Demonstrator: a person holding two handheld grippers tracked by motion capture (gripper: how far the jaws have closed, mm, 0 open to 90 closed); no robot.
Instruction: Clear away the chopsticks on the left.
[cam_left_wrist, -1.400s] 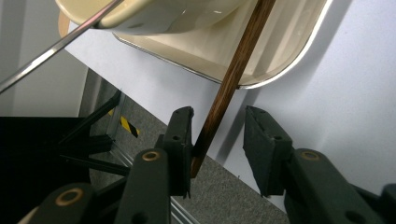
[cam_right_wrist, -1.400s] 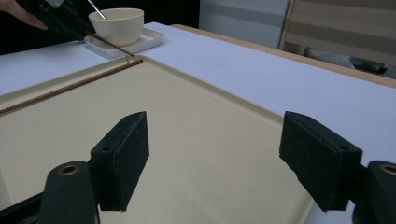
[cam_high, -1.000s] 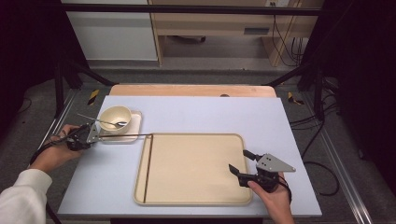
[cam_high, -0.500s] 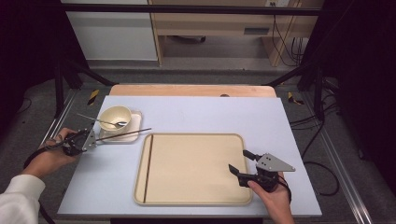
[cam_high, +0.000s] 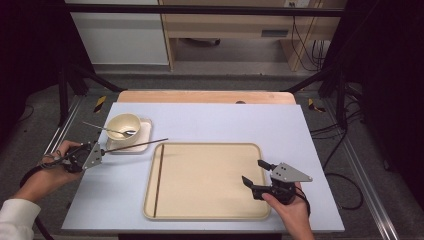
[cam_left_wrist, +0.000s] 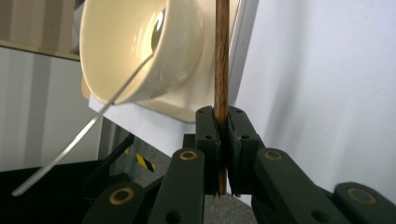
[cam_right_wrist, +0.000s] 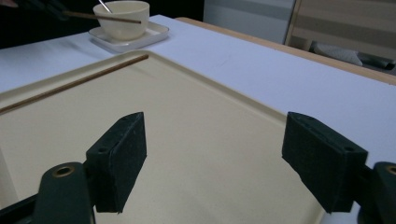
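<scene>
Held chopstick: a thin dark-brown wooden chopstick (cam_high: 134, 145) is clamped at one end in the left gripper (cam_high: 98, 151) and reaches level over the front edge of the square cream saucer (cam_high: 145, 134), its tip just short of the tray's far left corner.
Left gripper: the jaws are pressed together on the stick (cam_left_wrist: 221, 60), having just finished closing on it; it sits at the table's left edge.
Second chopstick: a matching brown stick (cam_high: 158, 180) lies inside the beige rectangular plastic tray (cam_high: 210, 216), along its left wall.
Bowl: a round cream ceramic bowl (cam_high: 123, 124) stands on the saucer with a metal spoon (cam_high: 105, 128) leaning in it.
Right gripper (cam_high: 256, 172): the jaws stand well apart with nothing between them, over the tray's right part.
Change: a second ago the held stick lay flatter and nearer the tray's top edge; now its held end sits farther left and the tip points up towards the saucer. The right gripper has stayed put.
</scene>
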